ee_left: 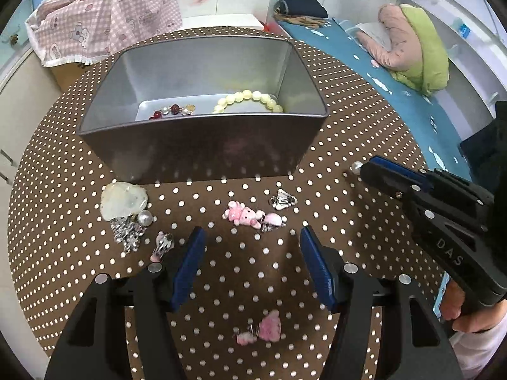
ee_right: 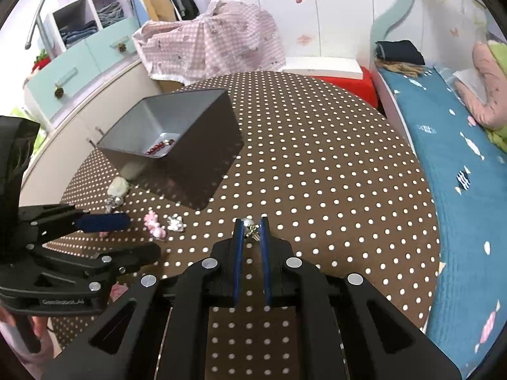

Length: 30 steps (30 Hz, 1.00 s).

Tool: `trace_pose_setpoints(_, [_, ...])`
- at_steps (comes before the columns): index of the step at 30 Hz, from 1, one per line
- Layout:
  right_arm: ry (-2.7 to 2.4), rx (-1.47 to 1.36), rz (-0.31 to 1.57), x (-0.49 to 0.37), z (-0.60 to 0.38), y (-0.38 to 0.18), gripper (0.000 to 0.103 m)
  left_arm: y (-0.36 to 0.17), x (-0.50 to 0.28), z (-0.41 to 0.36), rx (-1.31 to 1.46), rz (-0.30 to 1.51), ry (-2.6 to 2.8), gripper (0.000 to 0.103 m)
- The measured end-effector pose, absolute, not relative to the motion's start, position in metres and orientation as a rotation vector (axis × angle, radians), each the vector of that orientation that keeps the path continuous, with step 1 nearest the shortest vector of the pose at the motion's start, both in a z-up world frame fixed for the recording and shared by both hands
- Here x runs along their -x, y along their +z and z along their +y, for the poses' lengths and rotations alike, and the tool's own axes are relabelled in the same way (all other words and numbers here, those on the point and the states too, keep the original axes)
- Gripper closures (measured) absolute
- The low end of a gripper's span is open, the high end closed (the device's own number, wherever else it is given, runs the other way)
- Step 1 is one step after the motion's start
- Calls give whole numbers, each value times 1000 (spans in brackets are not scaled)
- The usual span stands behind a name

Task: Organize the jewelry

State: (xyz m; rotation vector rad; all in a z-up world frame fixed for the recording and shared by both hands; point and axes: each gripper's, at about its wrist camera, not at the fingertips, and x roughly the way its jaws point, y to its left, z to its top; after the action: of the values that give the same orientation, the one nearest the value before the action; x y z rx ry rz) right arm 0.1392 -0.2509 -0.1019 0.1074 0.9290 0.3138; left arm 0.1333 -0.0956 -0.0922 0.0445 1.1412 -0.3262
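Note:
A grey metal tin (ee_left: 202, 145) stands on the dotted table and holds a yellow bead bracelet (ee_left: 247, 99) and a red bead piece (ee_left: 172, 110). My left gripper (ee_left: 252, 242) is open above the table, just short of a pink bear charm (ee_left: 242, 215). A black-and-white charm (ee_left: 283, 199), a jade pendant (ee_left: 123, 201) with a pearl and silver pieces, and a pink clip (ee_left: 264, 329) lie around it. My right gripper (ee_right: 251, 226) is nearly shut around a pearl earring (ee_right: 250, 225); the pearl (ee_left: 356, 167) pokes out at its tip.
The round table (ee_right: 317, 164) has a brown polka-dot cloth. A bed with a blue cover (ee_right: 459, 158) runs along the right. A pink checked cloth (ee_right: 215, 41) covers something behind the table. The tin also shows in the right wrist view (ee_right: 177, 139).

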Motion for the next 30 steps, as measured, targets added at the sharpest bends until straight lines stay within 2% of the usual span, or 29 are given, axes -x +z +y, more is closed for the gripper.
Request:
trace_pose_setpoints(2, [320, -111, 927, -142, -251, -103, 92, -93, -136, -95, -34, 1114, -317, 46])
trace_pose_setpoints(5, [330, -116, 929, -145, -248, -106, 92, -92, -140, -87, -6, 1085, -291, 70])
trace_pose_setpoints(11, [352, -105, 929, -149, -241, -106, 92, -87, -139, -69, 77, 1110, -347, 76])
trace_pose_setpoints(12, [356, -105, 924, -149, -240, -105, 92, -86, -137, -68, 80, 1108, -347, 84])
trace_pose_setpoints(13, [355, -104, 918, -148, -240, -103, 92, -85, -137, -65, 100, 1113, -366, 86])
trace_pose_setpoints(19, [346, -119, 899, -146, -242, -94, 92, -86, -130, -54, 134, 1133, -375, 92])
trace_pose_setpoints(22, [344, -113, 896, -141, -243, -92, 92, -85, -130, -51, 112, 1136, -343, 88])
trace_pose_setpoints(23, [342, -114, 897, -140, -243, -92, 92, -85, -131, -51, 112, 1135, -330, 79])
trace_pose_setpoints(24, [340, -115, 900, -140, -244, -92, 92, -85, -132, -51, 107, 1137, -311, 64])
trace_pose_setpoints(26, [337, -117, 904, -139, -245, -93, 92, -89, -137, -51, 83, 1142, -254, 44])
trace_pose_setpoints(30, [343, -125, 921, -140, -246, -98, 92, -91, -141, -57, 41, 1099, -244, 41])
